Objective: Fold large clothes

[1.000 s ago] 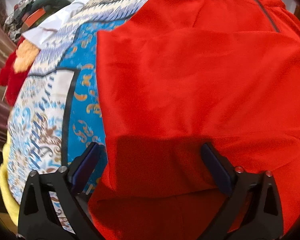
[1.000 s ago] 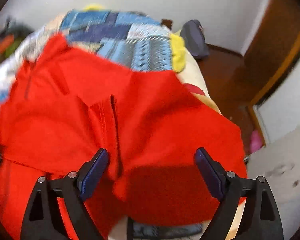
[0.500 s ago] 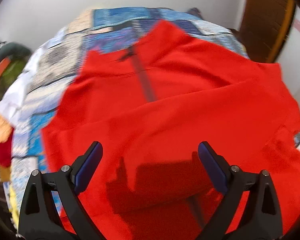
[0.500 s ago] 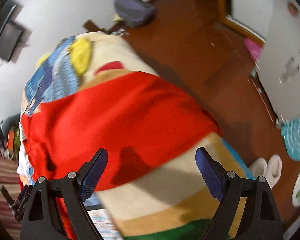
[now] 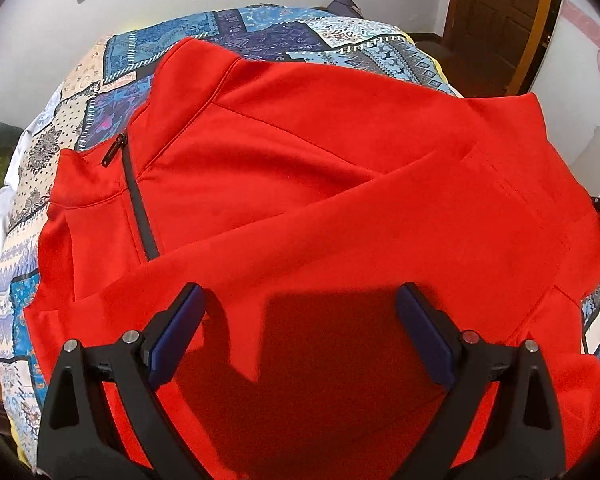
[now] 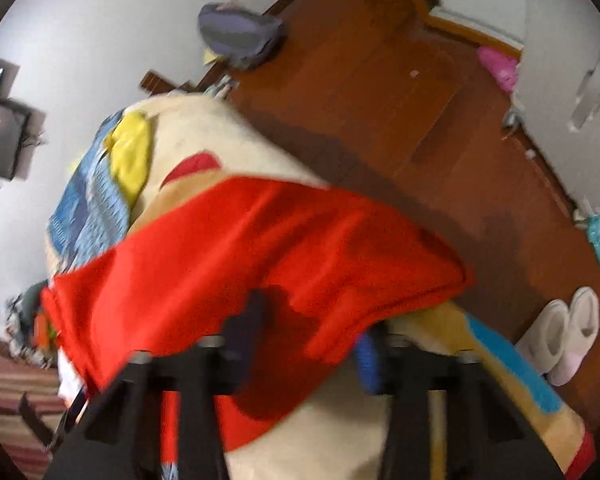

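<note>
A: Left wrist view: what is seen, from left to right?

B: A patterned blue bedspread (image 5: 112, 80) is seen at the left, and a red jacket (image 5: 340, 184) is spread over it on the bed. The dark zipper (image 5: 138, 208) is located left of centre. The left gripper (image 5: 300, 332) is held above the jacket with its jaws spread wide; nothing is pinched between them. A wooden door (image 5: 496, 20) is visible at the far right.

A: And the right wrist view?

B: The jacket's red hem (image 6: 260, 272) is draped over the bed edge. The right gripper (image 6: 308, 340) has just been closing, and a fold of red fabric is pinched between its jaws, though the picture is blurred. White slippers (image 6: 564, 332) are seen on the wooden floor (image 6: 380, 92) at the right.
</note>
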### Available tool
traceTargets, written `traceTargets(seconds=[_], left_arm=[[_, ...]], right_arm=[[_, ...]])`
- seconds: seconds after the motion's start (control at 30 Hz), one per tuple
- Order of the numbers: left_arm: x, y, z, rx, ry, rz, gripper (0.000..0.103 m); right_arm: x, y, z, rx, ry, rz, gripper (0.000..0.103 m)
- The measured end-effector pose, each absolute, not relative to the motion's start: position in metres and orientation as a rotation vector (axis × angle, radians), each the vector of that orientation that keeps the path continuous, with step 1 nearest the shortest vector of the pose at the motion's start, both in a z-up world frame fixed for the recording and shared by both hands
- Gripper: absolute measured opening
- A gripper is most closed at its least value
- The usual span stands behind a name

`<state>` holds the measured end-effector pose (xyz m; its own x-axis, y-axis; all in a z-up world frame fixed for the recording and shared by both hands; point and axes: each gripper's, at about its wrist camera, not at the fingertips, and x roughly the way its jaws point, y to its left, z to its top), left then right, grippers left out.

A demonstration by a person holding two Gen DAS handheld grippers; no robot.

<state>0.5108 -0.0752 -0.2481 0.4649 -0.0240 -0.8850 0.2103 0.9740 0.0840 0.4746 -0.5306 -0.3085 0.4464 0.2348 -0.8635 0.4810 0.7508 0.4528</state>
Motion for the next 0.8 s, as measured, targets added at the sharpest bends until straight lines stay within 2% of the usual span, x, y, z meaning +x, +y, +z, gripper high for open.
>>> traceTargets(seconds=[0.03, 0.13, 0.4, 0.57, 0.67, 0.8], left_arm=[[0.508, -0.074, -0.247, 0.196, 1.079, -0.144, 0.097], [0.500, -0.072, -0.242, 0.235, 1.060, -0.130, 0.097], [0.468, -0.043, -0.195, 0.198, 0.968, -0.111, 0.097], [0.441, -0.004, -0.154, 0.164, 0.886, -0.069, 0.097], [0.420, 0.026, -0.132, 0.130, 0.838, -0.046, 0.097], [0.392, 0.071, -0.113, 0.091, 0.795, -0.005, 0.098]], right_arm=[[0.477, -0.528, -0.304, 0.740, 1.114, -0.163, 0.012], [0.482, -0.514, -0.271, 0.666, 1.040, -0.127, 0.008], [0.490, -0.438, -0.141, 0.544, 0.836, 0.120, 0.007], [0.491, -0.354, -0.078, 0.462, 0.782, 0.294, 0.007], [0.490, -0.289, -0.061, 0.394, 0.792, 0.401, 0.007], [0.491, -0.199, -0.070, 0.320, 0.861, 0.513, 0.007]])
